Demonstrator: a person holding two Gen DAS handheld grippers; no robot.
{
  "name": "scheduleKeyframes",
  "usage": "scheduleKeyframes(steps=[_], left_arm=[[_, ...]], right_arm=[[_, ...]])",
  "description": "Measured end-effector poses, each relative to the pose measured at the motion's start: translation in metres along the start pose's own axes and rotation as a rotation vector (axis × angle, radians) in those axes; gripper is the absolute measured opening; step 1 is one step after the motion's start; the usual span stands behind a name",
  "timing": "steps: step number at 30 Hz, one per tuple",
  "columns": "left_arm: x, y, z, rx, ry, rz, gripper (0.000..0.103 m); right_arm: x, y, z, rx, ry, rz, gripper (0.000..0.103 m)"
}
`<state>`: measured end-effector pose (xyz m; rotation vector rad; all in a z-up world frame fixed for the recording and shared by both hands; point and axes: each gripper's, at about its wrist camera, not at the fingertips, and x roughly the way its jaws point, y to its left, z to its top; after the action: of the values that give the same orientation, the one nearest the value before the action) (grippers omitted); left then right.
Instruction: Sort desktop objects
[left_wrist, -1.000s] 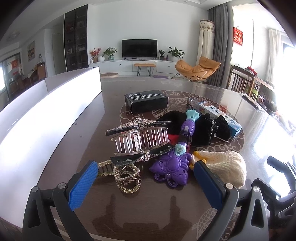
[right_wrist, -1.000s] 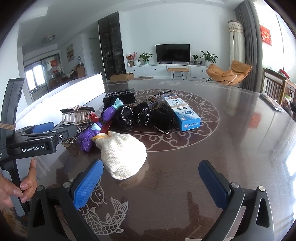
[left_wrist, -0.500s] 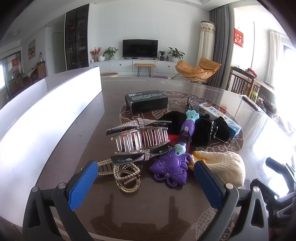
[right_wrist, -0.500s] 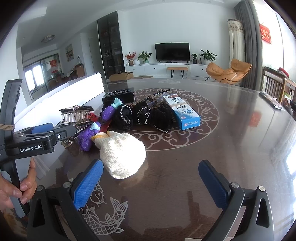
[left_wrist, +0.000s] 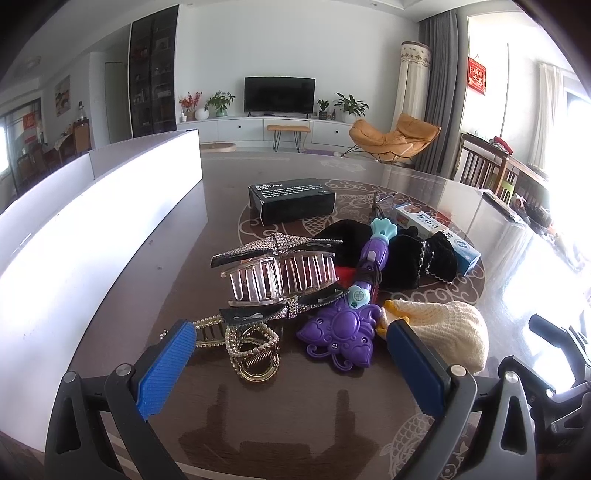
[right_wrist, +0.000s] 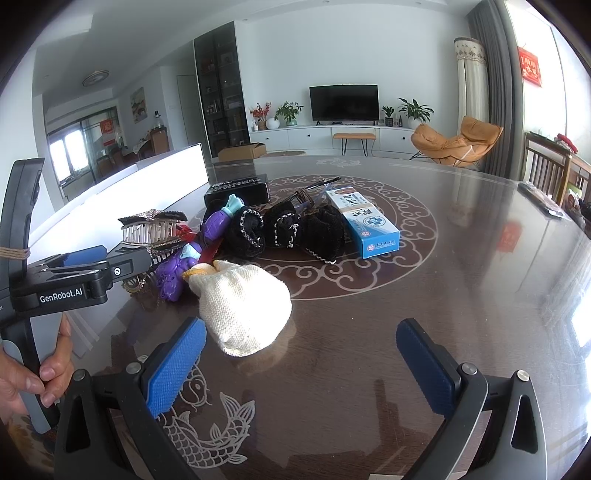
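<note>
"GenRobot.AI" printed on left gripper (left_wrist: 290, 356) body. On dark glossy patterned table (right_wrist: 424, 314): one black printed box (left_wrist: 293, 199), one blue-white carton (right_wrist: 364, 221), three black velvet pouches (right_wrist: 284, 229), one cream knit pouch (right_wrist: 242, 306), one purple plastic toy wand (left_wrist: 351, 306). Both grippers, right gripper (right_wrist: 299, 360) included, spread wide, holding nothing.

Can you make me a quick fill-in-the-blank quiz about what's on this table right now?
1. The toy wand lying between the hair clips and the knitted pouch is coloured ____.
2. The jaws of the left gripper and right gripper are both ____.
3. The box farthest from the grippers is coloured ____.
4. The blue and white carton lies beside three ____ pouches.

Missing words: purple; open; black; black
</note>
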<state>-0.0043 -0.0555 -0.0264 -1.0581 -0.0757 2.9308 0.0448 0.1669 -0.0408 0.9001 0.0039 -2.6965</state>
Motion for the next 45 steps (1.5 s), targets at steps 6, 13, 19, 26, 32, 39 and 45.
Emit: scheduleKeyframes(steps=[6, 13, 19, 26, 32, 39, 45], left_arm=[[0.0, 0.001, -0.001, -0.001, 0.0, -0.001, 0.103], [0.0, 0.001, -0.001, -0.005, 0.001, -0.004, 0.103], [0.003, 0.003, 0.0, -0.01, 0.015, -0.009, 0.103], [0.01, 0.018, -0.001, -0.006, 0.117, -0.023, 0.103], [0.012, 0.032, -0.005, 0.028, 0.171, -0.011, 0.103], [0.022, 0.023, -0.002, 0.161, 0.218, 0.051, 0.103], [0.043, 0.016, 0.012, 0.212, 0.242, 0.083, 0.103]], right_arm=[[0.0, 0.0, 0.0, 0.0, 0.0, 0.0, 0.103], [0.0, 0.0, 0.0, 0.0, 0.0, 0.001, 0.103], [0.002, 0.005, -0.002, -0.034, 0.015, 0.025, 0.103], [0.007, 0.006, -0.004, -0.047, 0.066, 0.092, 0.103], [0.022, 0.018, -0.002, -0.105, 0.157, 0.087, 0.103], [0.052, 0.047, 0.003, -0.244, 0.303, 0.019, 0.103], [0.09, 0.029, 0.03, -0.139, 0.355, -0.009, 0.103]])
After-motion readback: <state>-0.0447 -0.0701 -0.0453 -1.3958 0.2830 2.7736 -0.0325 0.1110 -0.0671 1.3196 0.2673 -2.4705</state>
